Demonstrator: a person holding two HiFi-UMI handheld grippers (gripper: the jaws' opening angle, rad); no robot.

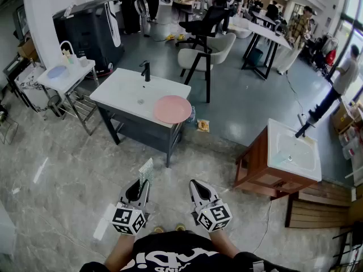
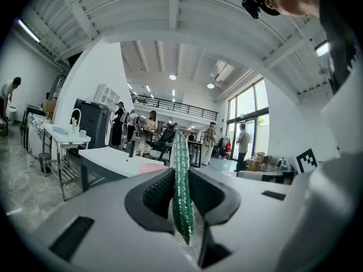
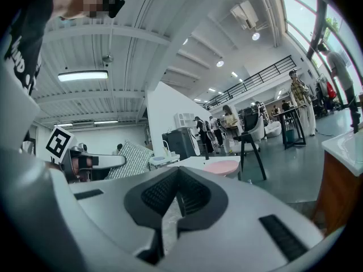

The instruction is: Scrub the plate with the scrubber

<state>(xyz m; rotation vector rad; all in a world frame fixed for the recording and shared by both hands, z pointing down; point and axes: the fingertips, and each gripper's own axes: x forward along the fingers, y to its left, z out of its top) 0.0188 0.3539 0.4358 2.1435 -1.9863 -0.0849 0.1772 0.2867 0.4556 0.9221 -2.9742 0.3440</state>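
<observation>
Pale marble floor [image 1: 57, 174] underfoot, a white sink counter [image 1: 122, 92], a wooden vanity [image 1: 252, 171], a chair [image 1: 214, 49], tall windows [image 2: 245, 103], strip lights [image 3: 82, 75] overhead.

A white basin surface [image 1: 122, 92] on a dark metal frame carries a black tap [image 1: 146, 70]. Just left stands a small white side table [image 1: 72, 76], behind it a black boxy machine [image 1: 88, 33]. A brown wooden vanity [image 1: 252, 166] stands well apart, right, on grey marble floor [image 1: 57, 174].

Pink plate [image 1: 172, 109] on sink counter [image 1: 120, 97]
</observation>
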